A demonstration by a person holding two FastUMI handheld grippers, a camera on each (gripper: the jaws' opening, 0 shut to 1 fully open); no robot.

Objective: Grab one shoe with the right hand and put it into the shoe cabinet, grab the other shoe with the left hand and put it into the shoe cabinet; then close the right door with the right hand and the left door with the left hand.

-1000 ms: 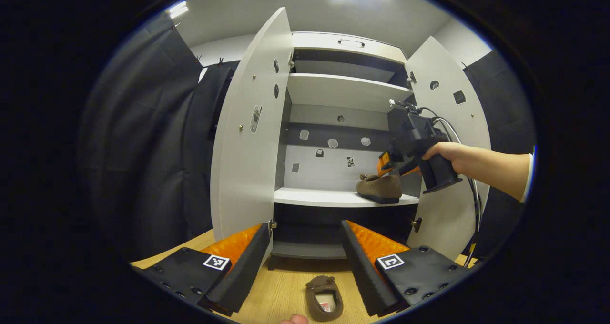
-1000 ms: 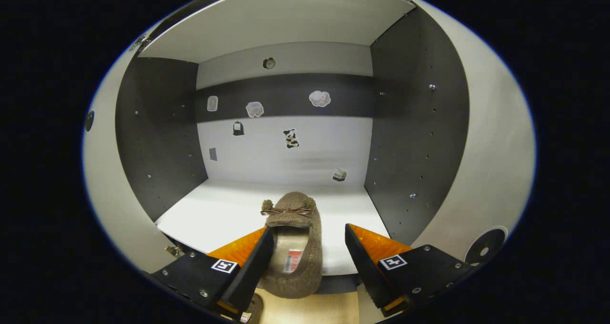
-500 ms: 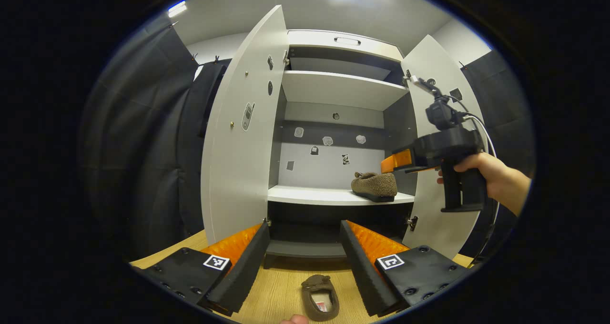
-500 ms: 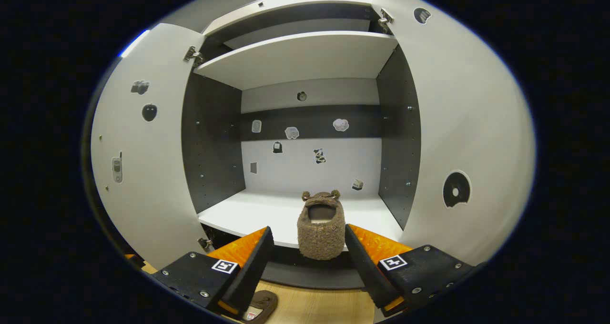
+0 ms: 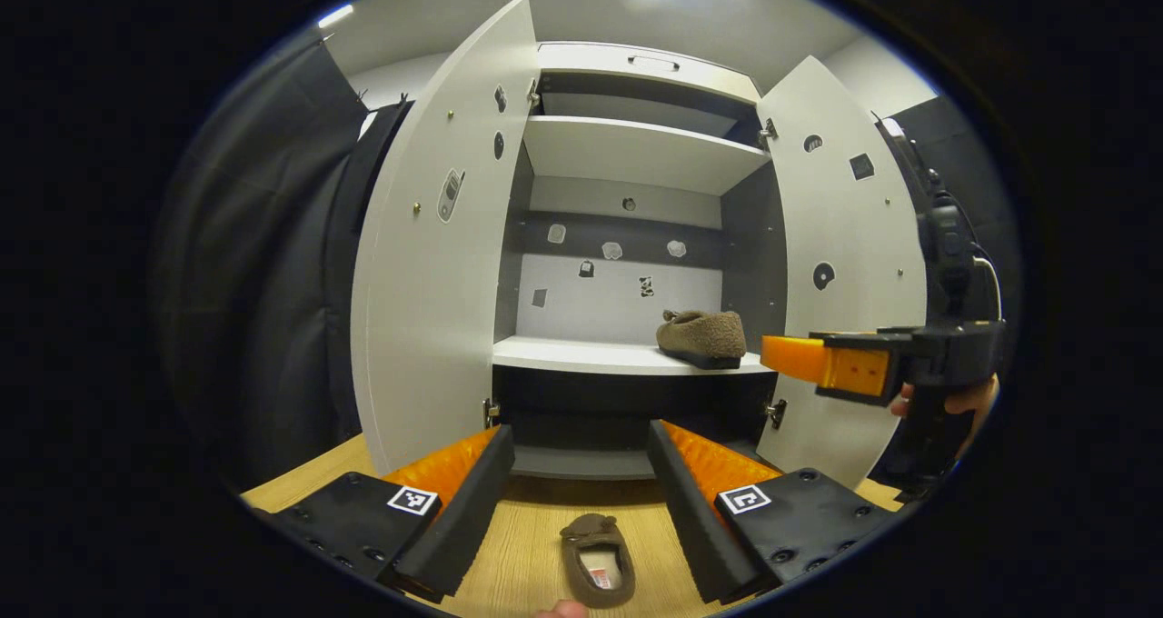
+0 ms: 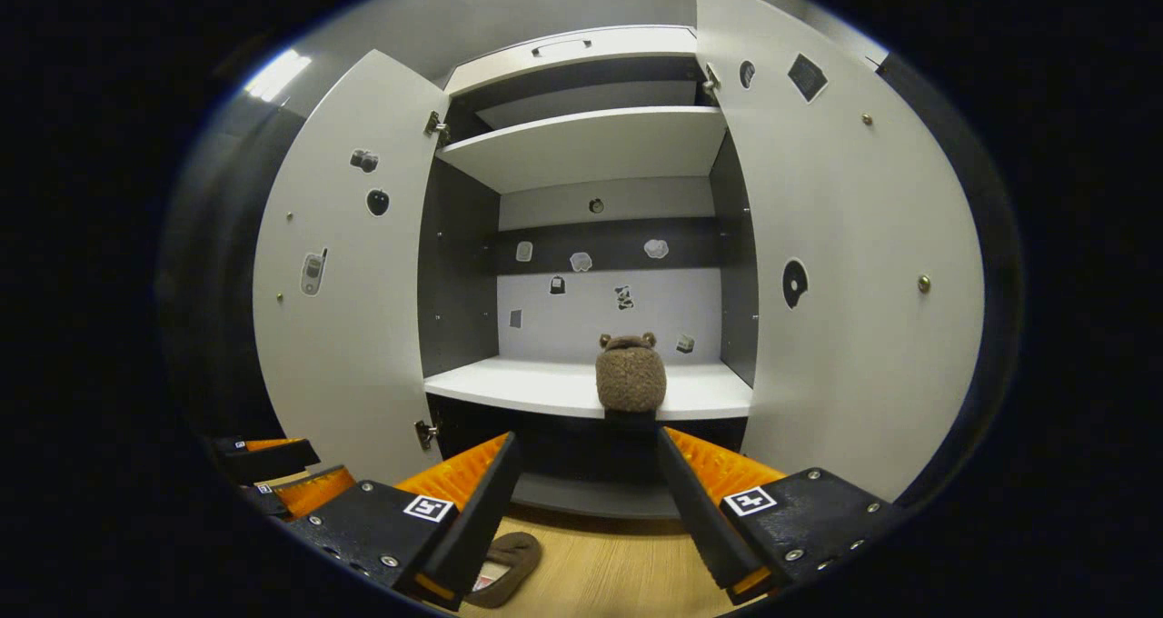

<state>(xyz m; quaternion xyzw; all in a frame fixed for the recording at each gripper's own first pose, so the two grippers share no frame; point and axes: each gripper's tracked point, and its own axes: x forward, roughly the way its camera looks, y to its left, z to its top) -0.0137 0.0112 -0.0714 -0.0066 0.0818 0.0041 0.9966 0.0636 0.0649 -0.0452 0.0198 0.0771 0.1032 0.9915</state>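
1. Here, one brown fuzzy slipper (image 5: 702, 337) is seen on the middle shelf (image 5: 581, 355) of the shoe cabinet (image 5: 636, 59), near its right side
2. The other slipper (image 5: 597, 569) is left on the wooden floor (image 5: 527, 545)
3. Both doors are swung open
4. The left gripper (image 5: 580, 500) and right gripper (image 6: 586, 509) are spread wide, with nothing held

Count of items observed. Shoes: two, one brown shoe on the cabinet shelf (image 5: 701, 336) and a second shoe on the floor (image 5: 595, 571). Shoe cabinets: one (image 5: 636, 54). Cabinet doors: two, a left door (image 5: 427, 273) and a right door (image 5: 840, 236), both open. Grippers: two, the left gripper (image 5: 580, 500) and the right gripper (image 6: 586, 509), each with two fingers. Small stickers on the cabinet's back panel (image 6: 627, 313): seven countable in the right gripper view.
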